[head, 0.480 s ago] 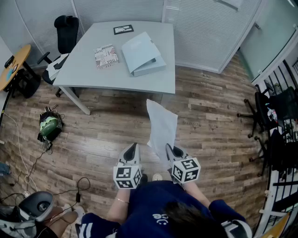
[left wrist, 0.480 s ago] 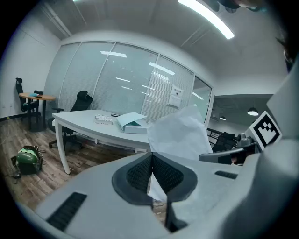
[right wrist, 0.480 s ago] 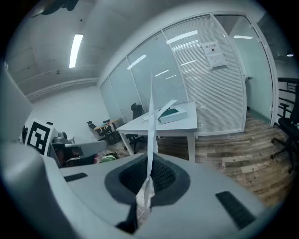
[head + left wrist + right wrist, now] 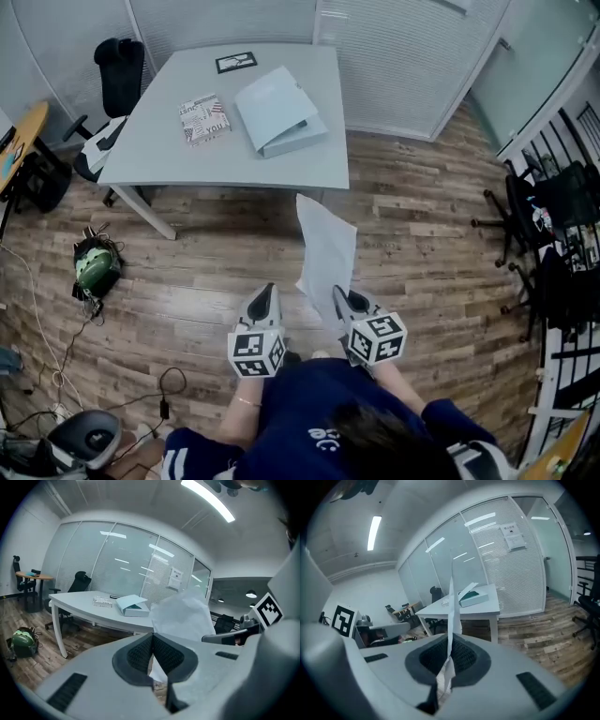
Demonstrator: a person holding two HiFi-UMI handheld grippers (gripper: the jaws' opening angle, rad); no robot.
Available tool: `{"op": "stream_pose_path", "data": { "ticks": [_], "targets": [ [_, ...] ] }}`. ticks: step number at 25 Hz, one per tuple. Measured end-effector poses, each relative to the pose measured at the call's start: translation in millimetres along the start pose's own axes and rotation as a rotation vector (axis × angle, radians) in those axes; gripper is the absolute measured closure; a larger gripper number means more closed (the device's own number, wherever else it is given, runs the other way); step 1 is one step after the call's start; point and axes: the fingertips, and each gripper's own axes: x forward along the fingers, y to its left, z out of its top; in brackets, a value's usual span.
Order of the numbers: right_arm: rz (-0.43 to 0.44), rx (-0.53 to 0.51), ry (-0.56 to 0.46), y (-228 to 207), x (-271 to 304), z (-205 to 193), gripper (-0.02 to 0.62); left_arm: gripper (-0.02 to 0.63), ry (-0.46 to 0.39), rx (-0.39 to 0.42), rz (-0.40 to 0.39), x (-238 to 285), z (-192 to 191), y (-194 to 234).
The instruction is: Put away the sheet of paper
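Two grippers in view. Right gripper clamped on the lower edge of one sheet of paper; gripped edge hidden between pads; sheet rises toward 12 o'clock. Left gripper fully closed, empty, at its 9 o'clock. At 11 o'clock, one table; one binder; one booklet, print illegible.

open floor ahead, table beyond, binder and booklet crowding its middle

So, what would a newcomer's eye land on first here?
The white sheet of paper, pinched in the right gripper and standing out over the wood floor. Beyond it, the pale blue binder lies on the grey table; the left gripper is shut, empty.
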Motion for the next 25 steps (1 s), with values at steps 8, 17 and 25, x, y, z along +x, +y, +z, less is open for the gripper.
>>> {"op": "stream_pose_path", "data": {
  "ticks": [8, 17, 25],
  "targets": [
    [-0.043, 0.003, -0.072, 11, 16, 16, 0.588, 0.601, -0.002, -0.007, -0.035, 9, 8, 34],
    [-0.067, 0.037, -0.075, 1, 31, 15, 0.588, 0.601, 0.012, 0.004, 0.010, 13, 8, 63],
    [-0.069, -0.001, -0.033, -41, 78, 35, 0.588, 0.601, 0.025, 0.010, 0.096, 43, 17, 90]
  ]
}}
